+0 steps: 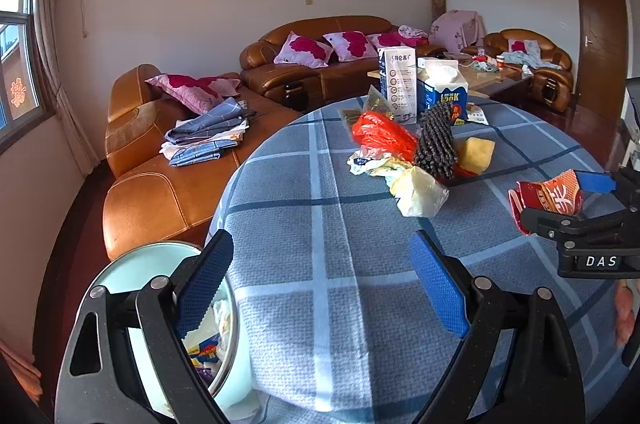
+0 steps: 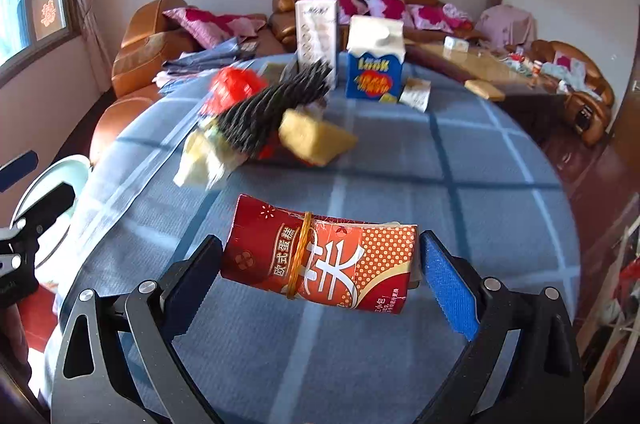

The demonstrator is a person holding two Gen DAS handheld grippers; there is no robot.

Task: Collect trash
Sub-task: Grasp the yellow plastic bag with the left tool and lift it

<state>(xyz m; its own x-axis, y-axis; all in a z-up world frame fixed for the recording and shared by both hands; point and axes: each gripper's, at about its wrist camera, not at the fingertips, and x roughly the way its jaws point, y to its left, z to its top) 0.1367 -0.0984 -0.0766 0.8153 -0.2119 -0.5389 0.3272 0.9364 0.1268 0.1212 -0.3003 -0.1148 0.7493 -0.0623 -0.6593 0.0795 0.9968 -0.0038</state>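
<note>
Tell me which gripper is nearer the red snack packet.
Right. The right gripper has the red snack packet between its fingers; the left gripper is off to its side, empty, beside the bin.

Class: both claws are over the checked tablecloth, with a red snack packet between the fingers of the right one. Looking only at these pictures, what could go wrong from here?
1. The red snack packet spans the whole right claw, whose jaws stand very wide; a weak hold on the ends could let it slip.
2. The bin sits low beside the table, partly behind the open, empty left claw, so a drop could miss it.
</note>
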